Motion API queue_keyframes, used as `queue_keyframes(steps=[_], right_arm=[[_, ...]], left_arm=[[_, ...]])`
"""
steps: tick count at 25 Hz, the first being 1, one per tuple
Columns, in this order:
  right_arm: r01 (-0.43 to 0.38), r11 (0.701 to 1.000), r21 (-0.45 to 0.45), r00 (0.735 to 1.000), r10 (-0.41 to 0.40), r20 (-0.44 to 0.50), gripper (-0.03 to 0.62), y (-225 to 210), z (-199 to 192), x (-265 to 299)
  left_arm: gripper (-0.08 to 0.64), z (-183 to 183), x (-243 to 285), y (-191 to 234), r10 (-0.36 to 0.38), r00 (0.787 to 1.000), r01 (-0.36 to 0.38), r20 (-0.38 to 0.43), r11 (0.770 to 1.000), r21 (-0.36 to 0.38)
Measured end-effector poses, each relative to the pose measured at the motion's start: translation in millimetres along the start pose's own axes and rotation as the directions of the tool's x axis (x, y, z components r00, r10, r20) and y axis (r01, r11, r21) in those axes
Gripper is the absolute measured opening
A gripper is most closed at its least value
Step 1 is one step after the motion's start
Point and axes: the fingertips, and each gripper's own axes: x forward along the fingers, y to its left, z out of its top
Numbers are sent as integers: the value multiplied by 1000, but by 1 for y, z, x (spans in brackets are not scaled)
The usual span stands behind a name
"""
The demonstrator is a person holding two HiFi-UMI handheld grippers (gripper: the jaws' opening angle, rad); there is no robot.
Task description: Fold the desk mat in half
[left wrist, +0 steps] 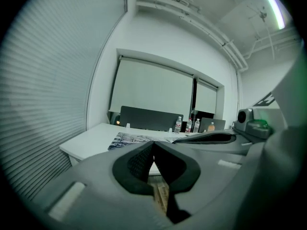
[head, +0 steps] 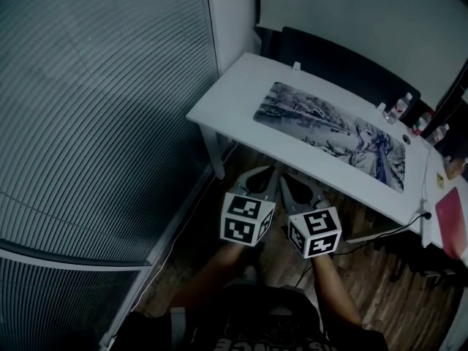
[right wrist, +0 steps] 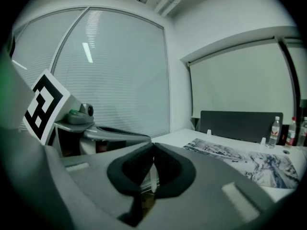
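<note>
The desk mat (head: 333, 134), a long printed sheet with a pale wintry picture, lies flat and unfolded on the white desk (head: 234, 97). It also shows as a low strip in the left gripper view (left wrist: 132, 139) and in the right gripper view (right wrist: 249, 159). My left gripper (head: 262, 174) and right gripper (head: 292, 178) are held side by side in front of the desk, short of its near edge, apart from the mat. Each is shut with nothing between its jaws. The left gripper's tips (left wrist: 153, 143) meet, as do the right gripper's (right wrist: 153, 145).
A dark partition panel (head: 344, 68) runs along the desk's far side, with small bottles (head: 398, 108) beside it. A red book (head: 452, 221) lies on the desk's right end. Window blinds (head: 95, 108) fill the left. A cable (head: 398, 229) hangs at the desk's front right. Wooden floor lies below.
</note>
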Motion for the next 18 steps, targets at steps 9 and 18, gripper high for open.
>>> queue_keyframes(steps=[9, 18], right_arm=[[-79, 997, -19, 997, 79, 5, 3, 25, 11, 41], [-142, 989, -31, 990, 141, -8, 3, 18, 10, 81]], left_arm=[[6, 3, -15, 50, 99, 995, -99, -5, 995, -10], [6, -2, 6, 82, 162, 987, -162, -14, 987, -5]])
